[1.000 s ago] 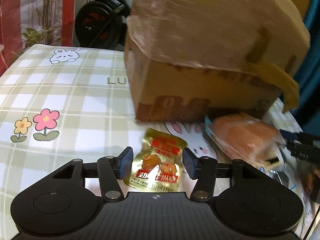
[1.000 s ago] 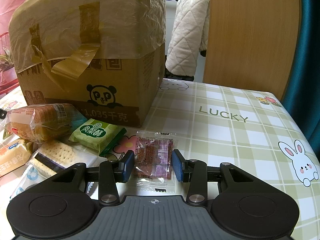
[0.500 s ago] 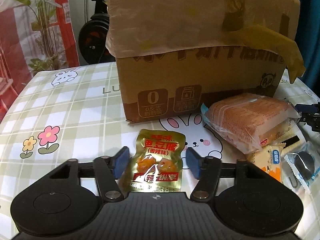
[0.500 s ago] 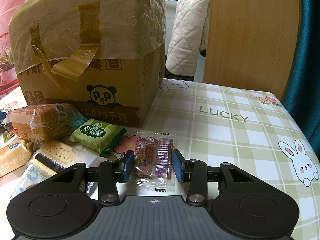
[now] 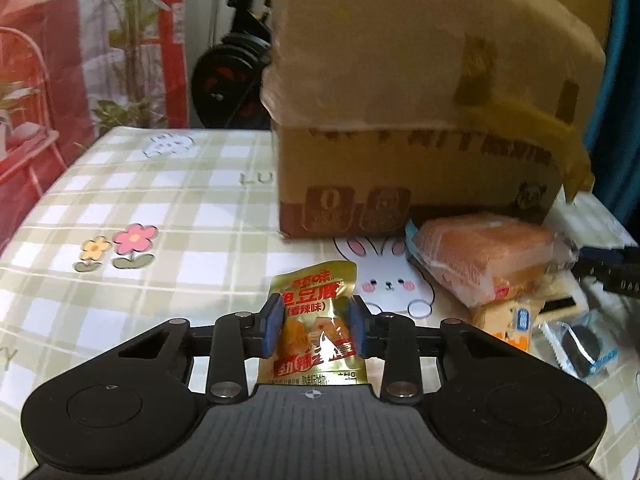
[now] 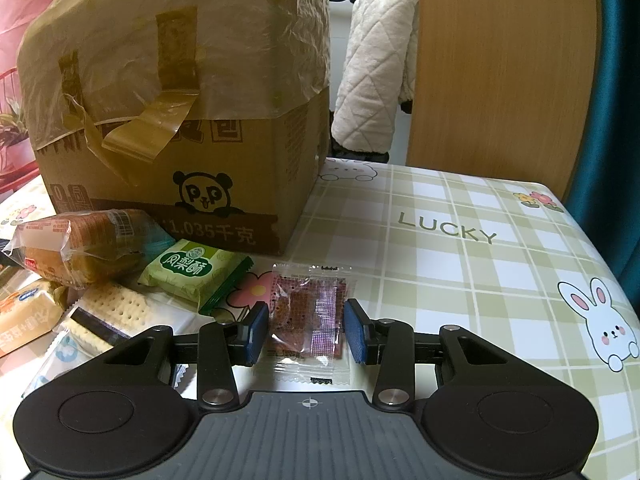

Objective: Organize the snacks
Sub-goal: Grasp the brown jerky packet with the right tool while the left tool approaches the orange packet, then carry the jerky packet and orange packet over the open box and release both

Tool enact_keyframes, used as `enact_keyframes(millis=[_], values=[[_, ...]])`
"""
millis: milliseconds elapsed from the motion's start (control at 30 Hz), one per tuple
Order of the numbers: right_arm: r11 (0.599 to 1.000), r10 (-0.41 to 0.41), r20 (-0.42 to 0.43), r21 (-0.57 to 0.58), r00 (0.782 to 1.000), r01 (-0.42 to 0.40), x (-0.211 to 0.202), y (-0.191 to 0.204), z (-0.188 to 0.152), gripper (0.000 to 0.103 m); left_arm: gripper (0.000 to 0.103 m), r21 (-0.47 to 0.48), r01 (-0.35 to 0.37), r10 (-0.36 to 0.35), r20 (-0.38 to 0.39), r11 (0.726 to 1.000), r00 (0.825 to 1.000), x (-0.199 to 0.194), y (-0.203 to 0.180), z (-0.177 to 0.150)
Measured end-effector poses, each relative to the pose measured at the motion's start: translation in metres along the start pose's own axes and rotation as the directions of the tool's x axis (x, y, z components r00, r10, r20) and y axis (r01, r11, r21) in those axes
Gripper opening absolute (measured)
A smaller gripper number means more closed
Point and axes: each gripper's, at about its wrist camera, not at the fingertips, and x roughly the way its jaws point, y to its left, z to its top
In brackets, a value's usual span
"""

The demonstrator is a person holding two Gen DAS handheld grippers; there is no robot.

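My left gripper (image 5: 314, 330) is shut on a gold snack packet (image 5: 314, 320) with red writing; its pads press both sides and the packet stands tilted up off the tablecloth. My right gripper (image 6: 306, 332) is open, its blue pads on either side of a clear packet with a red-brown snack (image 6: 308, 316) that lies flat on the table. A big taped cardboard box (image 5: 420, 120) stands behind; it also shows in the right wrist view (image 6: 180, 120).
A bread pack (image 5: 484, 256), a yellow packet (image 5: 508, 324) and a dark cookie packet (image 5: 580, 344) lie right of the left gripper. In the right wrist view a bread pack (image 6: 84, 248), green packet (image 6: 196, 272) and crackers (image 6: 108, 316) lie left. A wooden panel (image 6: 500, 64) stands behind.
My left gripper has closed on the gold packet and lifted its top edge up. The left view swung and shifted. The right gripper and its packet have not moved.
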Motion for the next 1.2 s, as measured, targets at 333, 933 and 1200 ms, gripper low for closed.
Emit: enact_keyframes(millis=[333,933,1200], values=[[1.0,0.009,0.002,-0.008,1.0,-0.009,-0.002,0.0,0.0,0.037,0.037,-0.018,-0.001,0.002,0.053,1.0,0.999,-0.013,0.001,0.003],[1.0,0.022,0.105,-0.02,0.994,-0.02,-0.043,0.006,0.011,0.036,0.037,-0.013,-0.013,0.015,0.225,1.0,0.974,-0.053,-0.001,0.036],[0.998,0.043,0.259,-0.054,0.965,-0.03,-0.082,0.013,0.055,0.036,0.037,0.022,-0.012,0.004,0.342,1.0,0.94,-0.08,-0.013,0.063]])
